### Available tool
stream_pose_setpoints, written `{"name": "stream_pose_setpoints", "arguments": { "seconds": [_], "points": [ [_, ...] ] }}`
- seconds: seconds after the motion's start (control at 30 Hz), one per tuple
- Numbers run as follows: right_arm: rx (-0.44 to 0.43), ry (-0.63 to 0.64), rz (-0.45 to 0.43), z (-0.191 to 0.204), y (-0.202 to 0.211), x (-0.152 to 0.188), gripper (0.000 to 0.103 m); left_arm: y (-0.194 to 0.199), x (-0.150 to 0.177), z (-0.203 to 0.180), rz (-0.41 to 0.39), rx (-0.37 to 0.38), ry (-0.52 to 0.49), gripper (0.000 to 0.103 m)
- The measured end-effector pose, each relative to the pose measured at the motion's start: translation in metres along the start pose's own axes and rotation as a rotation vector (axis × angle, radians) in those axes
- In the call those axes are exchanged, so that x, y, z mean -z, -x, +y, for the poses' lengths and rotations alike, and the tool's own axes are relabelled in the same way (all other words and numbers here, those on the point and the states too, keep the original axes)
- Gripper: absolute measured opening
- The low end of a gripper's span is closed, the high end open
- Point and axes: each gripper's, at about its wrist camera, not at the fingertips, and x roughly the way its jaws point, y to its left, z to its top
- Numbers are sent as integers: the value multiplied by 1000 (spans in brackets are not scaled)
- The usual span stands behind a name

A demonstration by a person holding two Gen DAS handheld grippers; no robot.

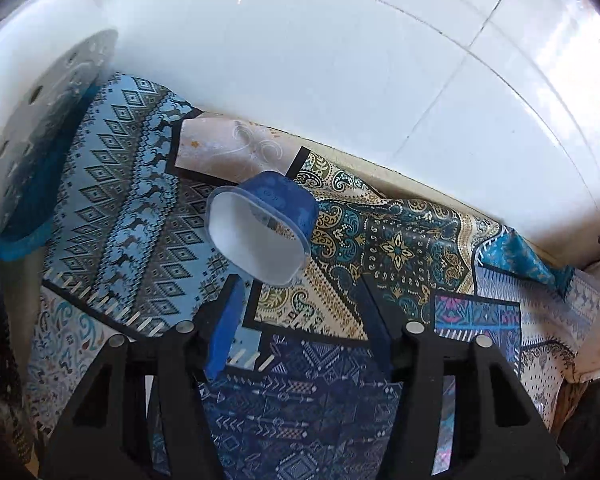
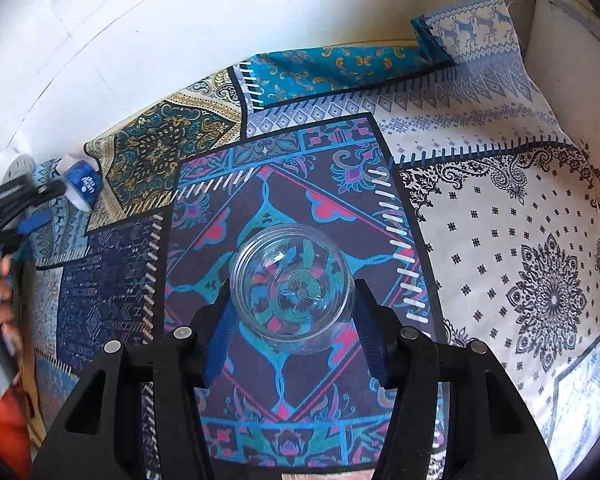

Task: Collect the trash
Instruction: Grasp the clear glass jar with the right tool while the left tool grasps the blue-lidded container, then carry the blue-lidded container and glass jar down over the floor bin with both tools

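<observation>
Your right gripper clamps the clear cup mid-cloth; left gripper released, blue tub just ahead, white perforated lid at the cloth's left edge.

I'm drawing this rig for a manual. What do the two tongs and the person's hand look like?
Both tongs, left and right, look alike: matte black angular frames with triangular cut-outs, round silver pivot pins, and two fingers faced with blue ribbed pads. No cables show. From the right wrist view, the person's bare hand grips a grey handle, with something orange-red below it.
</observation>
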Motion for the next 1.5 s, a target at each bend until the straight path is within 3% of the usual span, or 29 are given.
{"name": "stream_pose_setpoints", "arguments": {
  "seconds": [0.17, 0.27, 0.3, 0.57, 1.0, 1.23, 1.5],
  "points": [
    [15, 18, -8, -3, 10, 6, 52, -27, -12, -6, 5, -23, 5, 38],
    [23, 9, -18, -7, 14, 8, 52, -32, -17, -13, -17, -53, -16, 17],
    [22, 3, -22, -9, 17, 9, 52, -32, -17, -16, -21, -67, -24, 6],
    [-20, 16, -75, -23, 55, 17, 52, 16, 11, -41, -77, -106, -82, 5],
    [-182, 267, -151, -32, 147, 66, 52, 170, 145, -72, -195, -197, -59, 5],
    [-232, 277, -177, -34, 189, 111, 52, 240, 219, -79, -221, -171, -68, 5],
    [-186, 230, -227, -26, 226, 180, 52, 288, 294, -68, -202, -71, -171, 5]
  ]
}}
